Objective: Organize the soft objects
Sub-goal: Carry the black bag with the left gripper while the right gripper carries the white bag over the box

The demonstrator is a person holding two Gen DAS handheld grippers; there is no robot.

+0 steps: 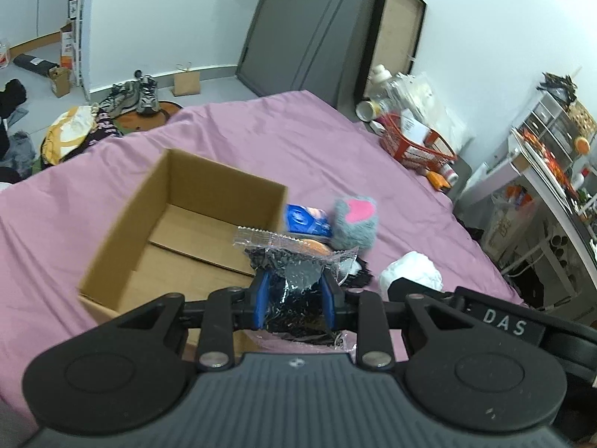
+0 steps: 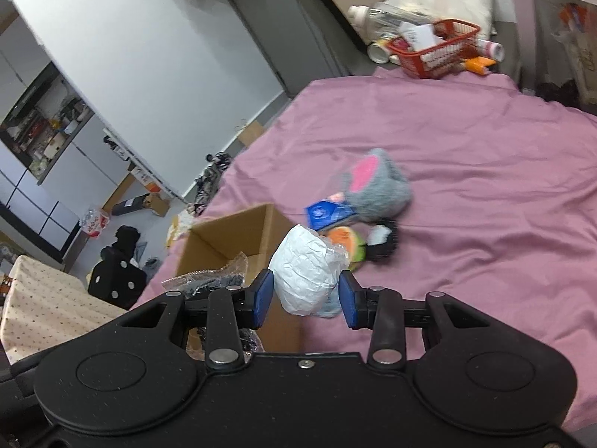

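A clear-wrapped black bundle point(image 1: 294, 280) is clamped in the left claw point(image 1: 294, 291), just right of the open cardboard box point(image 1: 123, 231); the right claw point(image 2: 306, 296) is spread wide around a white crumpled bundle point(image 2: 306, 272).

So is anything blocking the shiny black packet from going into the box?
Nothing visible does. The left gripper holds the black packet right at the near edge of the open cardboard box, which looks empty inside. The other soft things lie beyond the box.
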